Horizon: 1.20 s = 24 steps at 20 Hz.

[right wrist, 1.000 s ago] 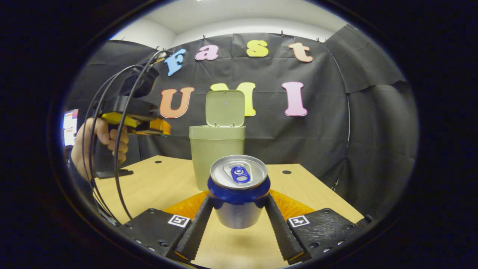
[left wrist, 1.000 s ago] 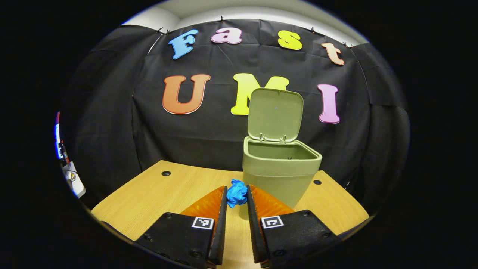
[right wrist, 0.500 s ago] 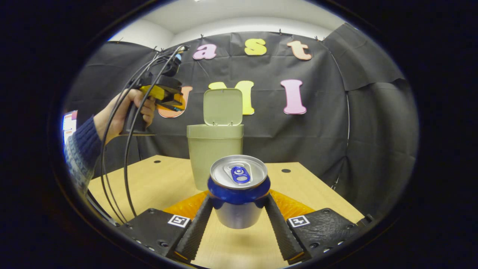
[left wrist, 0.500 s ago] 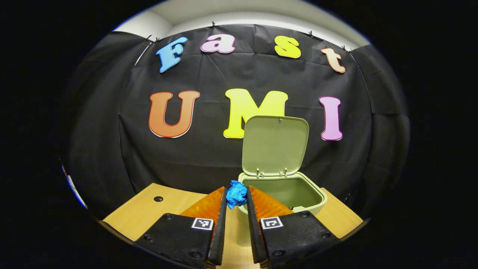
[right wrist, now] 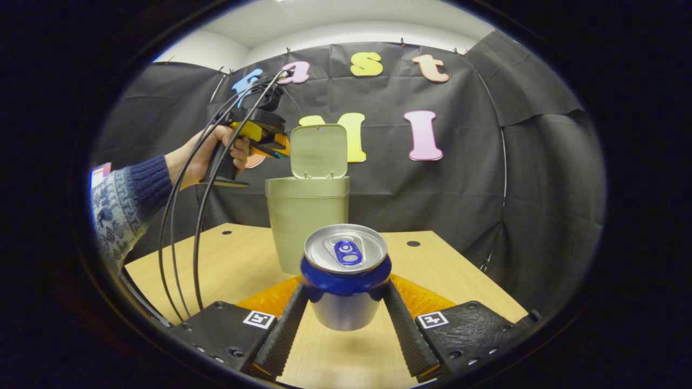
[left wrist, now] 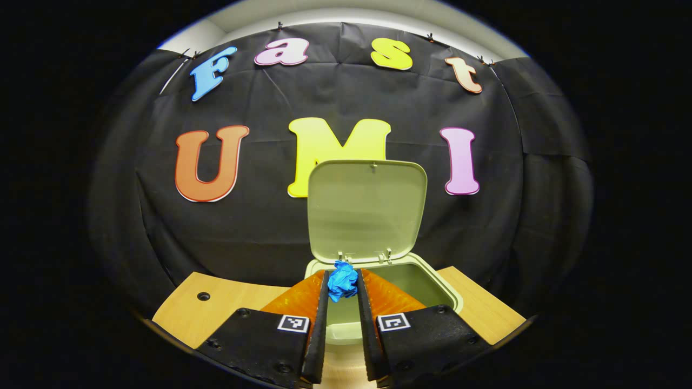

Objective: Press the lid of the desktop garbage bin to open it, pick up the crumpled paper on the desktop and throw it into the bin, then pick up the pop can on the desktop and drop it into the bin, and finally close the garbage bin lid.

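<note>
staged recording booth, not a home: wrinkled black cloth backdrop [right wrist: 459,162] clipped up as walls, plain white ceiling [right wrist: 335,21] above, light wood-grain desk with round cable holes [right wrist: 238,259], black cables [right wrist: 184,216] trailing.

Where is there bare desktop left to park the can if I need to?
Bare wood lies left of the bin, out to the desk hole, and right of it around the other hole. The middle is crowded: the can in the right gripper, the left gripper holding the paper over the bin.
</note>
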Each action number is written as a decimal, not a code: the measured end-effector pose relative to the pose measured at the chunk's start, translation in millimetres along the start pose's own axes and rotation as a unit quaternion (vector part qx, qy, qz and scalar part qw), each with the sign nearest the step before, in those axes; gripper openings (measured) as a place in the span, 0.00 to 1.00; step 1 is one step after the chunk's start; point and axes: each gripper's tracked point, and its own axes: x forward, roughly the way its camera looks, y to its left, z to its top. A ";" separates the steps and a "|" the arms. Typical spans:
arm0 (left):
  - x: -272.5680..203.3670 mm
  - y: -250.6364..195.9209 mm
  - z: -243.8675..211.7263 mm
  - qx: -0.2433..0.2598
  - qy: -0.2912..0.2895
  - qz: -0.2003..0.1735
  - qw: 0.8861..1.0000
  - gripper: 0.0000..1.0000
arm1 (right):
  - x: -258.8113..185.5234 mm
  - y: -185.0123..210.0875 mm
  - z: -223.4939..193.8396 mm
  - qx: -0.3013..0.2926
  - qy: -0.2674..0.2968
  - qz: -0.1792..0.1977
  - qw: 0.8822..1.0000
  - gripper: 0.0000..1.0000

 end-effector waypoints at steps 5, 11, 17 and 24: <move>18.7 -23.1 -11.5 0.007 0.009 -0.018 1.000 0.33 | 8.3 -9.0 -3.3 0.017 0.010 -0.002 1.000 0.80; 17.1 -49.0 -8.6 -0.010 -0.004 -0.060 0.998 0.49 | 12.8 -3.1 -8.6 0.019 0.017 0.016 1.000 0.80; -1.9 -39.4 1.9 -0.027 -0.030 -0.043 0.998 0.97 | 12.2 -3.6 -7.9 0.025 0.017 0.014 0.999 0.80; -58.4 6.5 -4.6 0.015 -0.056 0.059 0.997 0.97 | 5.6 14.8 -8.3 0.033 0.013 0.024 0.999 0.81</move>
